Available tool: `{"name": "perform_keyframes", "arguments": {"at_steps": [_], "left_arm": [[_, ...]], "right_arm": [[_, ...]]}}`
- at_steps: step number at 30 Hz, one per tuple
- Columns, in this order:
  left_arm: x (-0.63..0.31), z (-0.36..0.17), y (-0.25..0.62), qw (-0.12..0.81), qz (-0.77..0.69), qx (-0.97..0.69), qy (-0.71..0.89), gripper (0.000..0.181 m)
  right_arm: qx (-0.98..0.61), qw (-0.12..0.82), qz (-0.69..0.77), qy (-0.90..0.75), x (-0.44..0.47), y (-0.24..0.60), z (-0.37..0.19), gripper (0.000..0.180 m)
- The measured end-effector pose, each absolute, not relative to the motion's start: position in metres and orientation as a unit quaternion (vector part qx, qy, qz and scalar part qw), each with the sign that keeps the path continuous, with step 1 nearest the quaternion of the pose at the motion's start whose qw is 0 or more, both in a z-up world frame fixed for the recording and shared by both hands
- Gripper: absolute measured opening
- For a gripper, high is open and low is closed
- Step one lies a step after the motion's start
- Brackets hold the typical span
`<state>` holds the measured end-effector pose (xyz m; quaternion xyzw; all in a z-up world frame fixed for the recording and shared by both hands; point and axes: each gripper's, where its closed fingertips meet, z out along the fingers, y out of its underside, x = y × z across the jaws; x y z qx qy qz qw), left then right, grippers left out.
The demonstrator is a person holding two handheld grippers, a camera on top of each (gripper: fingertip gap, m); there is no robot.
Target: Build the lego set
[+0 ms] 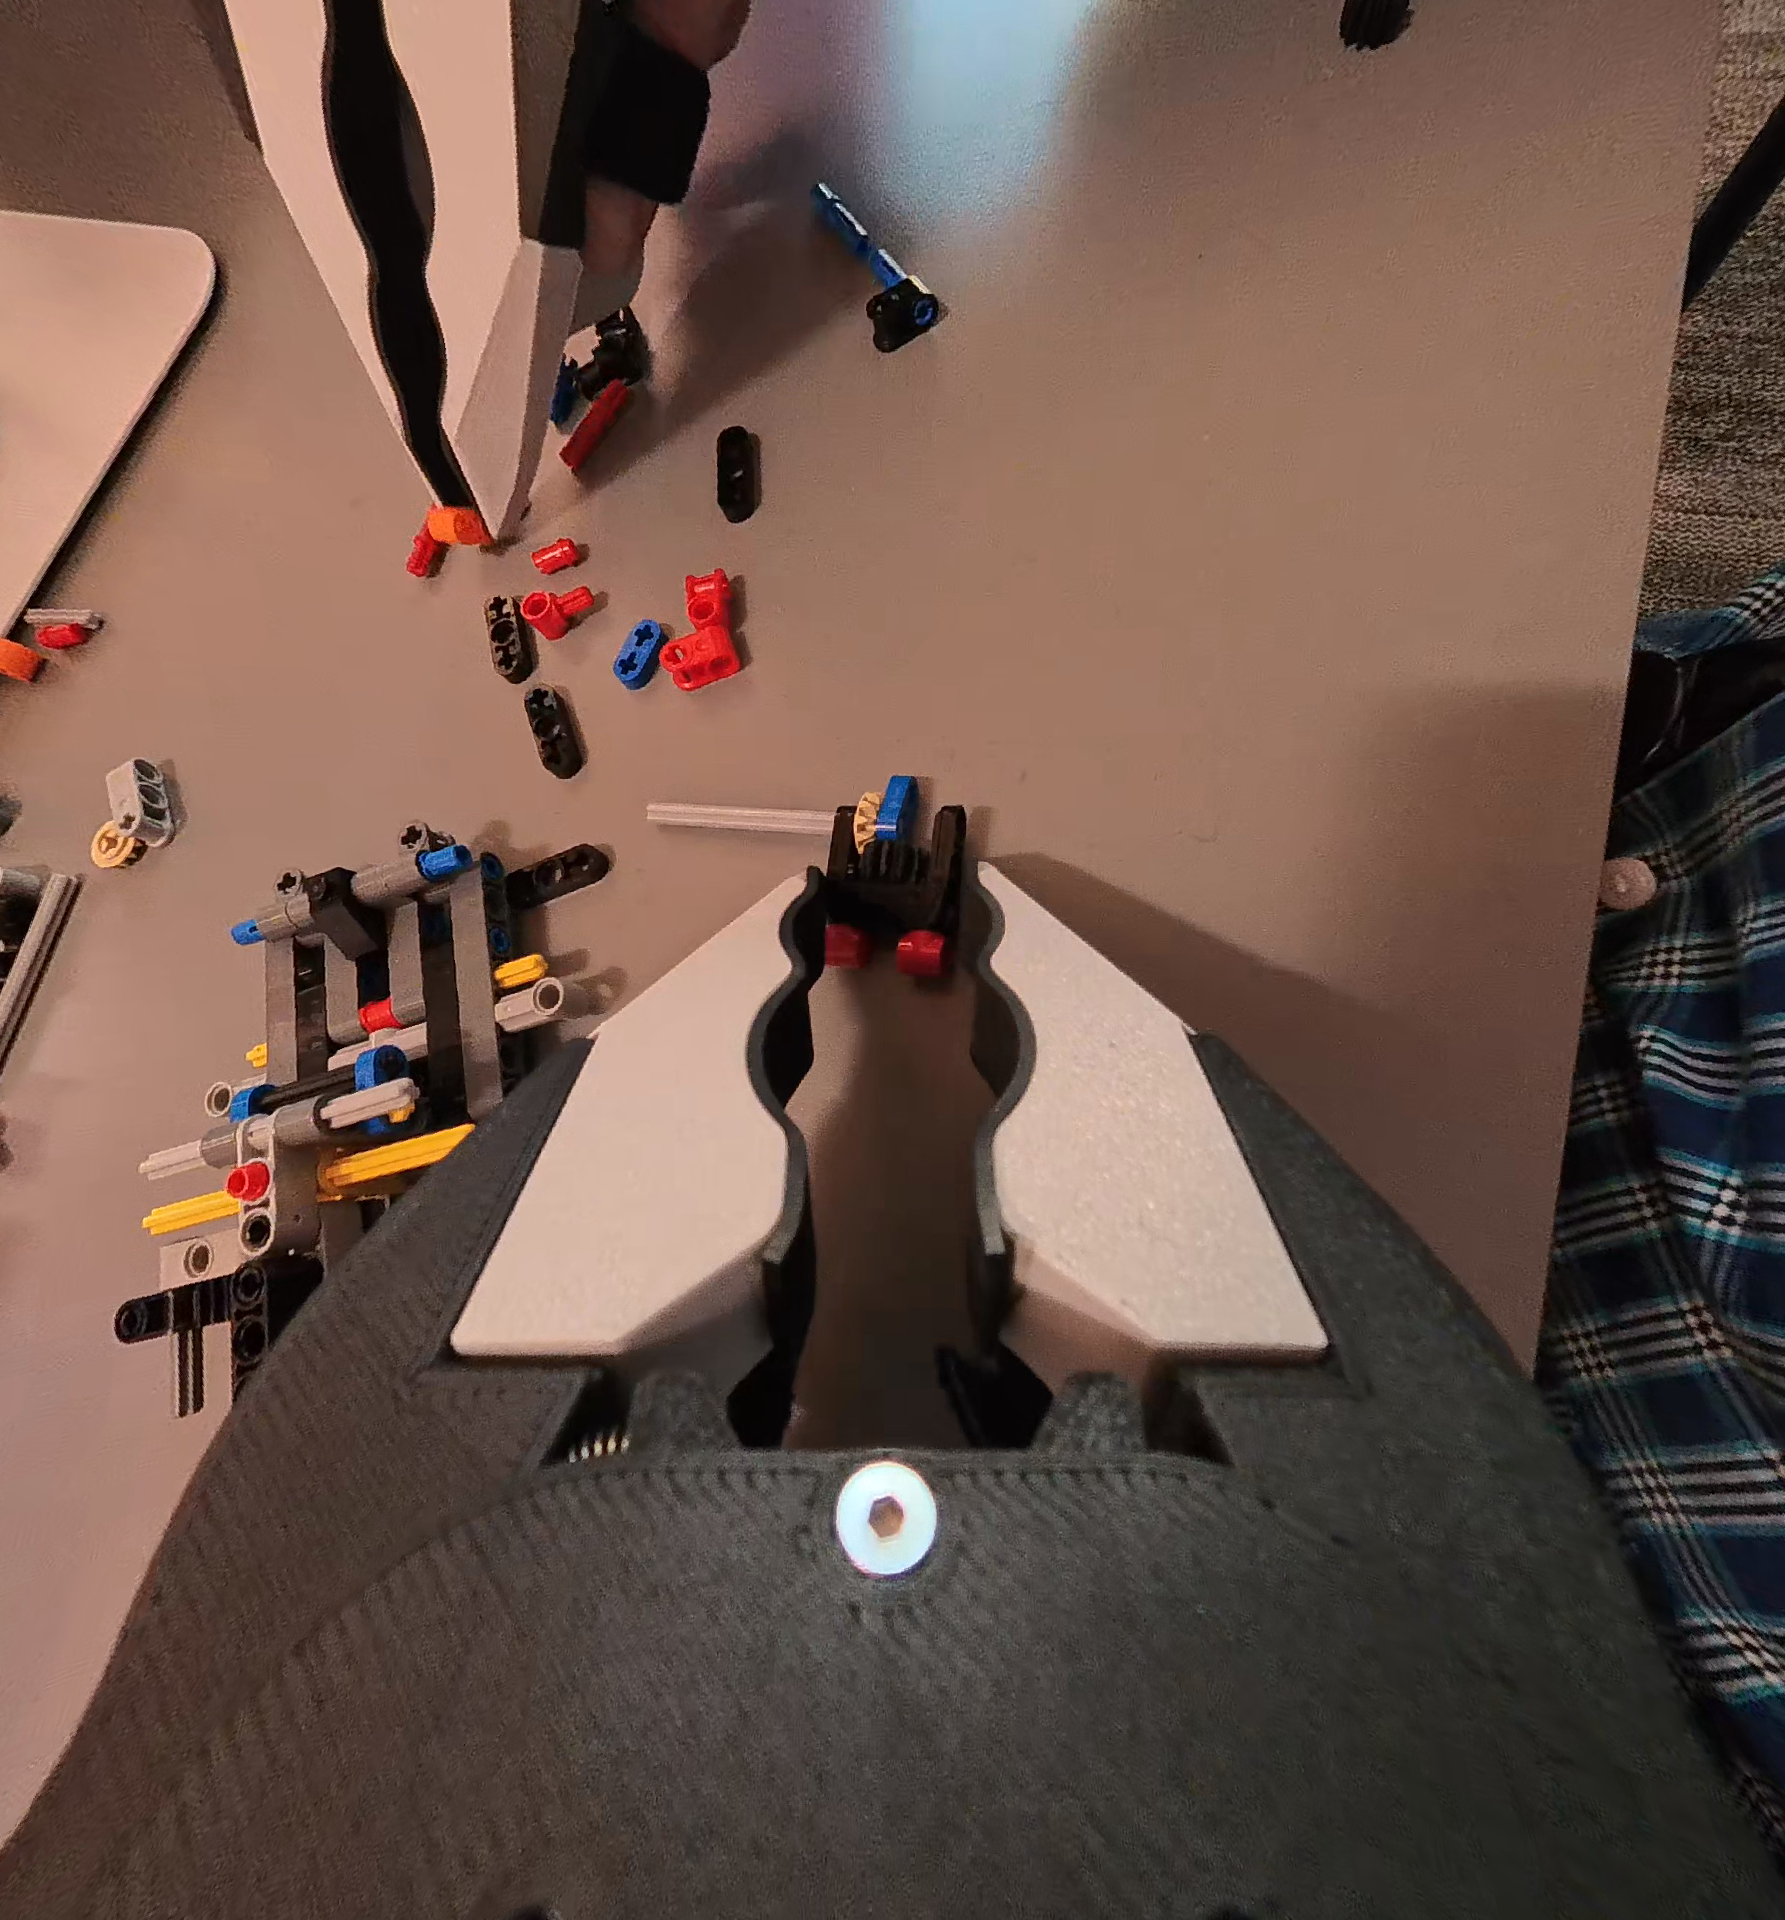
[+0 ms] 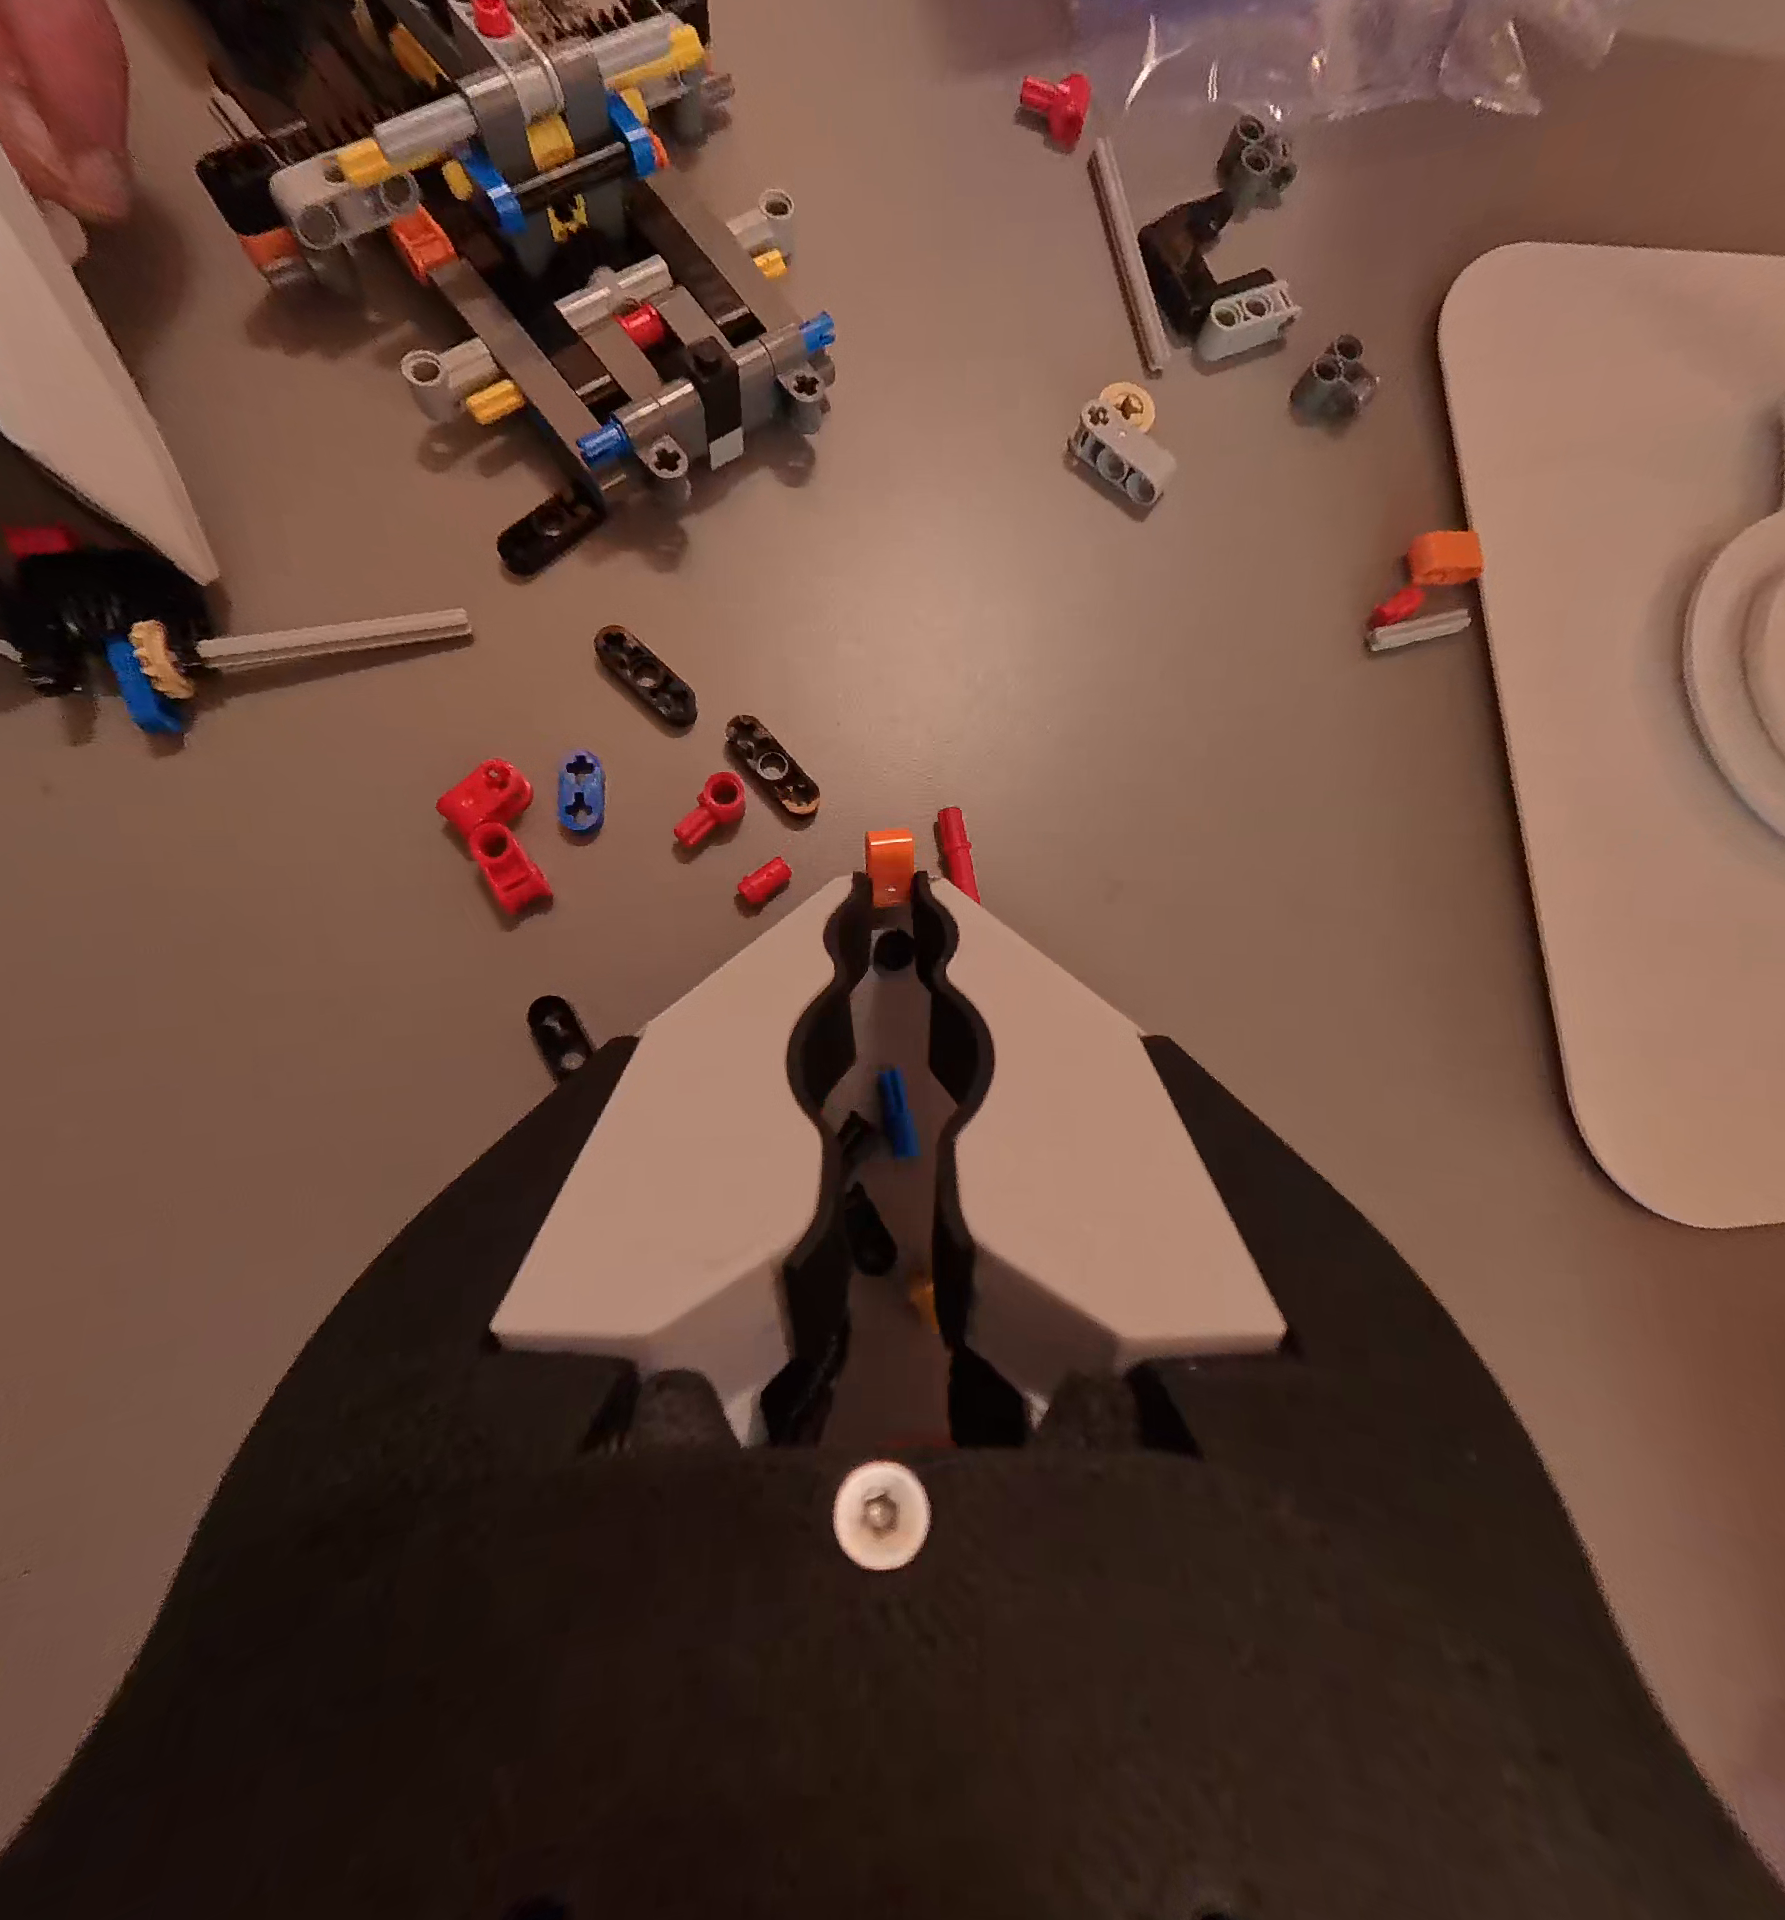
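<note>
My left gripper (image 1: 893,883) is shut on a small black sub-assembly (image 1: 893,868) with red pins, a tan gear, a blue piece and a long grey axle (image 1: 737,818); it also shows in the right wrist view (image 2: 103,629). My right gripper (image 2: 890,883) is shut on a small orange piece (image 2: 888,860), low over the table; it also shows in the left wrist view (image 1: 457,525). The partly built chassis (image 1: 368,1039) lies left of my left gripper and shows in the right wrist view (image 2: 576,270) at the top.
Loose red, blue and black pieces (image 2: 581,792) lie between the grippers. A red pin (image 2: 955,847) lies beside the orange piece. A light tray (image 2: 1646,727) sits at right. More grey parts (image 2: 1194,281) lie beyond. A plaid sleeve (image 1: 1740,1143) is at the table edge.
</note>
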<state>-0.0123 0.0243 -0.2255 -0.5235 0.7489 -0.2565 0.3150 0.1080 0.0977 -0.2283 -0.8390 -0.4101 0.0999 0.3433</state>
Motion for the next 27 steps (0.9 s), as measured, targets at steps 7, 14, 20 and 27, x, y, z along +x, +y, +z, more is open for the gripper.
{"name": "perform_keyframes", "arguments": {"at_steps": [7, 14, 20, 27], "left_arm": [[-0.012, -0.225, 0.025, 0.319, -0.255, -0.526, 0.746, 0.026], [-0.011, -0.225, 0.026, 0.322, -0.254, -0.529, 0.743, 0.03], [-0.012, -0.226, 0.026, 0.318, -0.257, -0.533, 0.741, 0.032], [-0.013, -0.226, 0.025, 0.313, -0.26, -0.534, 0.741, 0.032]], "right_arm": [[-0.827, 0.368, 0.1, -0.413, 0.107, 0.096, -0.213, 0.005], [-0.818, 0.379, 0.091, -0.424, 0.107, 0.091, -0.207, 0.005], [-0.809, 0.389, 0.098, -0.43, 0.104, 0.087, -0.199, 0.004], [-0.796, 0.404, 0.11, -0.438, 0.097, 0.08, -0.188, 0.004]]}}
